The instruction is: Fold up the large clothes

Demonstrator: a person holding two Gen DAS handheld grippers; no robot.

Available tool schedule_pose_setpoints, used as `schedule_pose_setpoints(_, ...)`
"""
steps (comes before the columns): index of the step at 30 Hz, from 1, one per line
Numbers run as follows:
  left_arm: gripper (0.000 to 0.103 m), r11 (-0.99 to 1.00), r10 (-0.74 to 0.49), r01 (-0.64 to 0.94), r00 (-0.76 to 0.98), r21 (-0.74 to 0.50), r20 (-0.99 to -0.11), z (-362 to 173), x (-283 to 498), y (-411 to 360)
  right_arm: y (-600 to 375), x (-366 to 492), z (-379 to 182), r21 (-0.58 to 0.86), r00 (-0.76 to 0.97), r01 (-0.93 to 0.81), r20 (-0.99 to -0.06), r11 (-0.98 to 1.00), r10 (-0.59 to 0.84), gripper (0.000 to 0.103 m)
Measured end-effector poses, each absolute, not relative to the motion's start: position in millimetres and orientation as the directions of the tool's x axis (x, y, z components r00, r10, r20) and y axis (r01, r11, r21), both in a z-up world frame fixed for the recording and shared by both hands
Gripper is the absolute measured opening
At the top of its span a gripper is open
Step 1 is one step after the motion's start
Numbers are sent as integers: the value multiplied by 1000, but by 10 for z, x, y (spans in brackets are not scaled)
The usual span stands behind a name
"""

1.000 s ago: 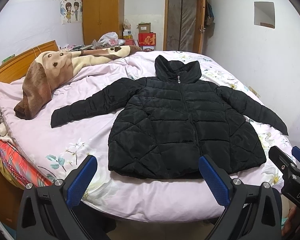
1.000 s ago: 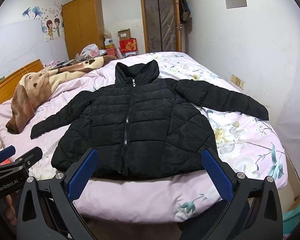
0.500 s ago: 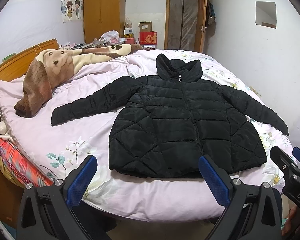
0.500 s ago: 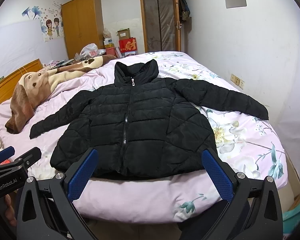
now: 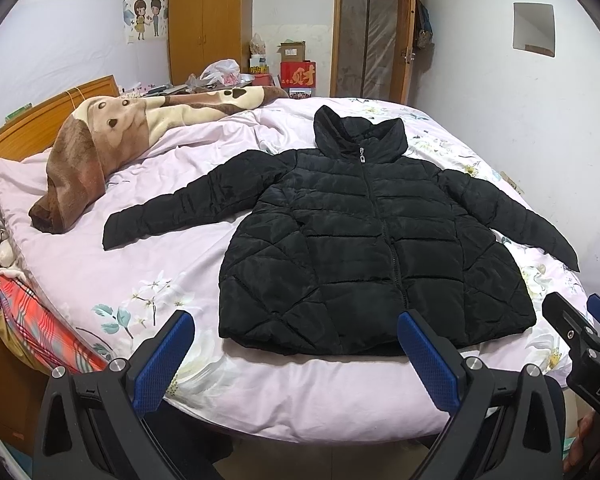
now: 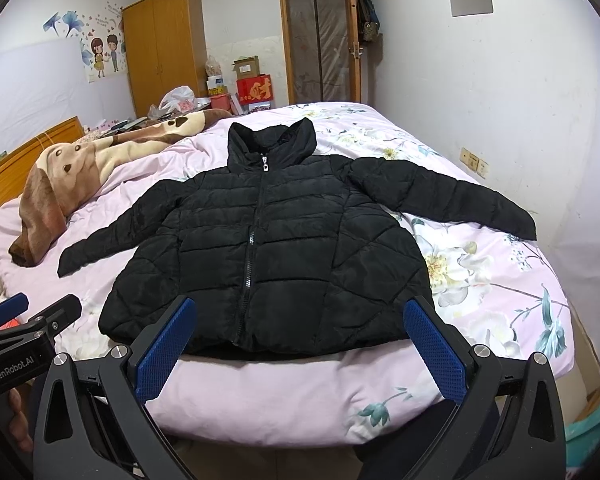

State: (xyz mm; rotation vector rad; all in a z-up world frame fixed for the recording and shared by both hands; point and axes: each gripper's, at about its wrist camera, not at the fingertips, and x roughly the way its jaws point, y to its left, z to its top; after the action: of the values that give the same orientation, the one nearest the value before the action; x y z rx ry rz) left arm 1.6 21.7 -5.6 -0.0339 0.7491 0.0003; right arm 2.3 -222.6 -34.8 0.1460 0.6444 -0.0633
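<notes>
Right now my left gripper (image 5: pixel 294 354) and right gripper (image 6: pixel 298 340) hang spread, empty. Black puffer jacket (image 5: pixel 364 248) lies flat at twelve o'clock on the bed (image 5: pixel 100 280). Slick padding may slip and spring open.

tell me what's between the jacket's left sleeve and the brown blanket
Only bare pink sheet, as the left wrist view shows; the sleeve and blanket lie apart.

The quilted jacket (image 5: pixel 364 248) is plain black with a silver zip pull. The bedsheet (image 5: pixel 148 280) is pale pink with white and teal flowers. The blanket (image 5: pixel 100 140) is brown and cream. The finger pads (image 6: pixel 164 352) are blue.
</notes>
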Motion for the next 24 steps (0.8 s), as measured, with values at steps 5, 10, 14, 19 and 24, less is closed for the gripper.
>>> schedule_pose_setpoints(5,102,999,-11,-14,726,-31,-687,-80,25,236,-2227,26,-358,113,794,104,-607,988,-14,103)
schedule_pose_setpoints(10,103,999,-10,-18,714,-33,-700,-127,118,249,-2246,96,-404,105,790,108,-613,989,-22,103)
schedule_pose_setpoints(14,103,999,-5,-26,700,-33,-714,-164,235,254,-2220,192,-442,97,782,112,-623,989,-27,103)
schedule_pose_setpoints(19,103,998,-23,-28,691,-58,-723,-199,364,327,-2171,298,-450,93,782,104,-622,990,-24,103)
schedule_pose_setpoints(24,102,995,38,-94,678,-35,-734,-285,601,632,-2083,469,-457,86,791,73,-612,994,-5,103)
